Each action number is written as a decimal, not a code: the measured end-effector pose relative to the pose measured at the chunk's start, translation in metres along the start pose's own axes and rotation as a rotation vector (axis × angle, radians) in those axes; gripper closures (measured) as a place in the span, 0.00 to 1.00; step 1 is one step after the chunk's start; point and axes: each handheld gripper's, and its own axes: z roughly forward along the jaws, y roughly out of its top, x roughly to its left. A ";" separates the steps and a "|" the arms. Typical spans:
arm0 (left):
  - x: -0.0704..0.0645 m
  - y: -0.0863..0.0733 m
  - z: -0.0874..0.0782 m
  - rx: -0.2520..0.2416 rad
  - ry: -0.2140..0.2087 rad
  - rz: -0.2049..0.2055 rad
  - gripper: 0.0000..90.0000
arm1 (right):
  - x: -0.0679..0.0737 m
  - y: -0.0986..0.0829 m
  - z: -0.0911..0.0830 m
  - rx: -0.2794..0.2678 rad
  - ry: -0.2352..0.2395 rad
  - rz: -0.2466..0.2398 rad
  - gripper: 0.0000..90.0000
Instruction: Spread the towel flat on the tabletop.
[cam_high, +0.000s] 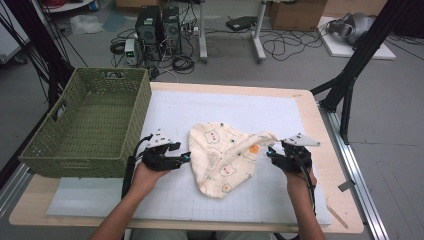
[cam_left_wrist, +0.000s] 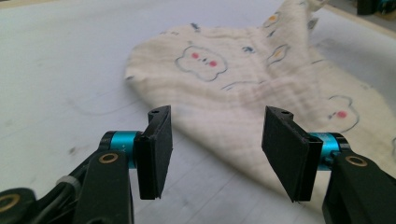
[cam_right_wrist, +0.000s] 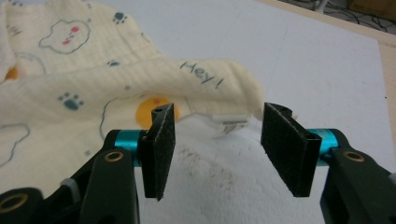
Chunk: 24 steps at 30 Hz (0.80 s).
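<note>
High view. Item: cloth (cam_high: 225, 157), cream, printed with bears and paws, lying rumpled in the middle of the white mat (cam_high: 165, 107) on the table (cam_high: 320, 150). One corner trails out to the right toward the right gripper (cam_high: 272, 152); the rest bunches into a rounded heap. Left gripper (cam_high: 184, 158) sits just beside the cloth's left edge, not gripping it. Green basket (cam_high: 85, 120) stands at the table's left, nothing inside it as far as can be seen. Status: cloth unfolded, not in the basket, not held; the work looks barely begun.

Left gripper view. Jaws spread wide, nothing between them. Cloth (cam_left_wrist: 243, 88) lies flat just ahead, its near edge running behind the gap between the jaws (the pads appear short of the fabric, though how close is hard to judge). Mat (cam_left_wrist: 70, 70) bare to the left.

Right gripper view. Jaws likewise parted, with no fabric pinched. The cloth's (cam_right_wrist: 116, 88) raised corner, printed "Hey!", droops just beyond the pads, with a small white label (cam_right_wrist: 229, 125) hanging beneath it. Mat (cam_right_wrist: 327, 65) clear beyond.

Remaining, by judgement: both grasps are yet to be made; the right corner seems the readier pickup (already lifted off the mat), then any folding or transfer to the basket.
</note>
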 end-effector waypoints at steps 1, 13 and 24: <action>-0.003 0.003 0.005 0.002 -0.016 0.001 0.48 | 0.002 -0.004 -0.002 -0.005 0.009 -0.007 0.48; -0.047 0.010 0.064 0.130 -0.070 0.083 0.51 | 0.004 -0.025 -0.006 -0.020 0.078 -0.016 0.46; -0.046 0.004 0.057 0.162 -0.003 0.150 0.90 | 0.010 -0.027 -0.002 0.002 0.119 -0.025 0.48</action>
